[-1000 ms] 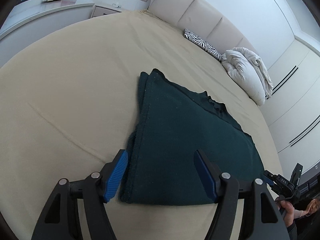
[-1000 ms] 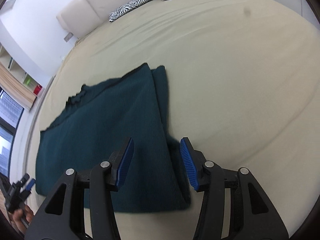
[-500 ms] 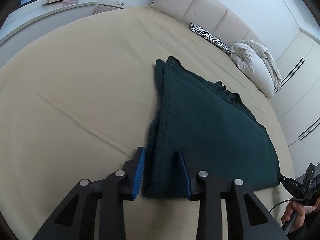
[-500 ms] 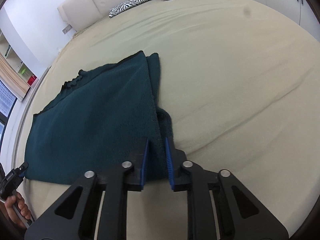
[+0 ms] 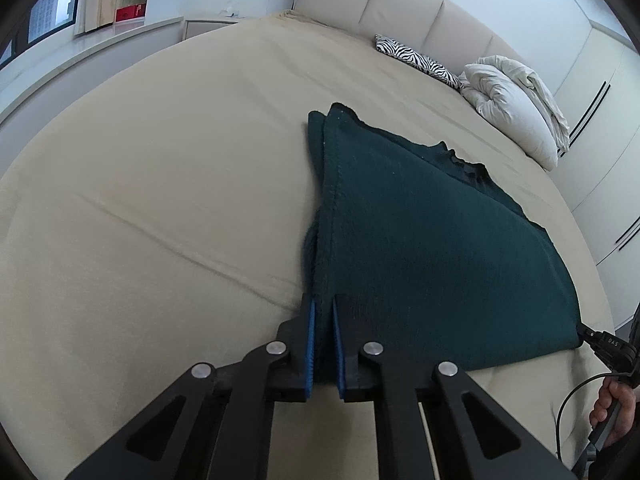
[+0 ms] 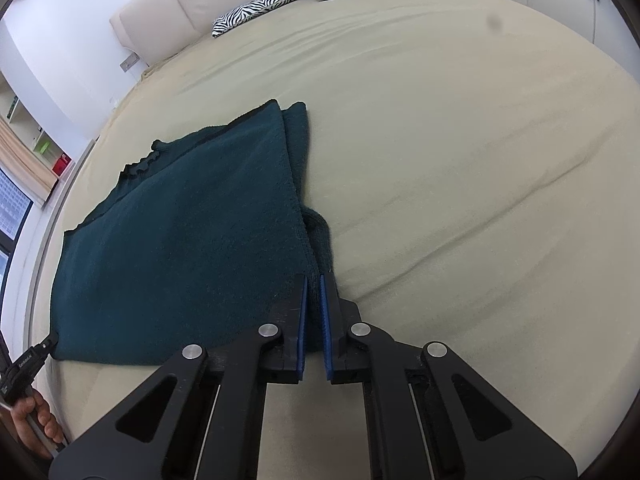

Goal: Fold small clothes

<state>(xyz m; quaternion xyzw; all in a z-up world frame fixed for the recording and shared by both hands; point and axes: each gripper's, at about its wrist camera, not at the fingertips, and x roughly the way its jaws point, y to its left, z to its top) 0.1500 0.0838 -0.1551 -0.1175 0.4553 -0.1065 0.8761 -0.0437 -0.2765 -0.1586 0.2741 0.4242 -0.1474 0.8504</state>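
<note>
On a wide beige bed, a dark green garment is laid flat near the foot edge, and its near left corner is pinched between the blue pads of the left gripper, whose jaws are drawn almost together on the cloth. The corner is judged to be held so that the near hem can be lifted and carried over for a fold. In this left wrist view the garment is seen as a thick, fuzzy knit, already doubled along its left side, where a second layer is shown beneath the stitched edge; a dark ribbed trim is visible along the far edge. A zebra-print cushion and a white pillow are seen well apart from it by the headboard. From the right wrist view, the right gripper is shown closed on the opposite near corner of the garment, at the folded right side where a rolled layer is bunched just beyond the fingertips. The cloth is presented as smooth and largely wrinkle-free across its top face. The matched grips at both near corners are judged to be meant to keep the hem level when raised.
</note>
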